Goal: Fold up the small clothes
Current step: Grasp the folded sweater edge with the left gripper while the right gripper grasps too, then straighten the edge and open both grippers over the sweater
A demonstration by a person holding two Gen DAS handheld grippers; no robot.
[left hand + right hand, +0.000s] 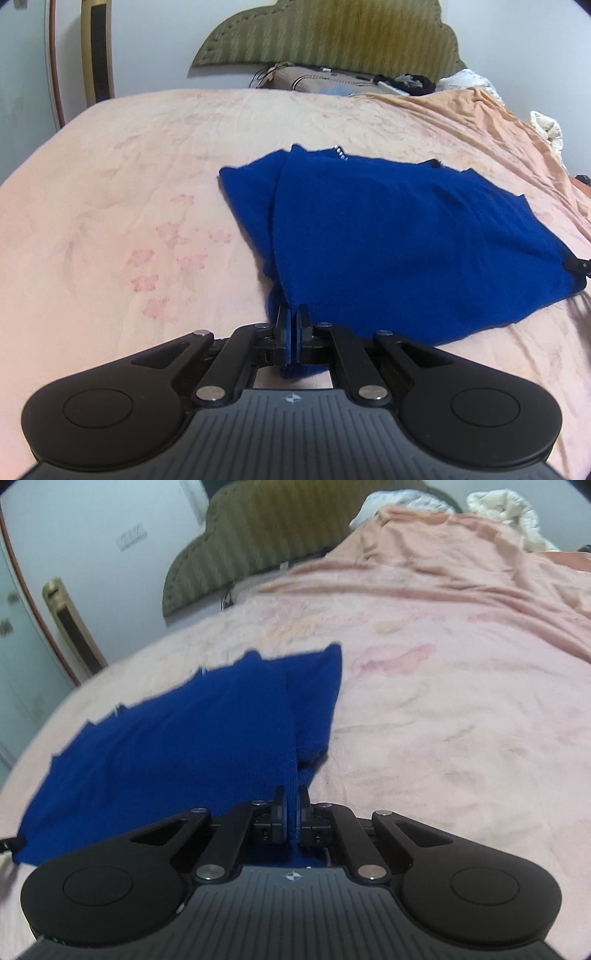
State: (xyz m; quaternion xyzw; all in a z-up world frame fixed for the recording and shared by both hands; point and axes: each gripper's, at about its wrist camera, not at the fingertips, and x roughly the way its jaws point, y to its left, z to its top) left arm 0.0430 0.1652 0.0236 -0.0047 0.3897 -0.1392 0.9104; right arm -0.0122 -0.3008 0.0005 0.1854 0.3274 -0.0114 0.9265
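At lower centre of both views, we are clamping the blue garment (406, 236) by its near corners: left gripper (294, 325) and right gripper (291, 808) clenched, cloth extending away across the bed (110, 166).

Left tool (294, 316) pointed forward and downward, jaws pressed together on a near corner of the blue garment (406, 236). Right tool (293, 797) pitched down likewise, jaws clamped on the garment's other near corner.
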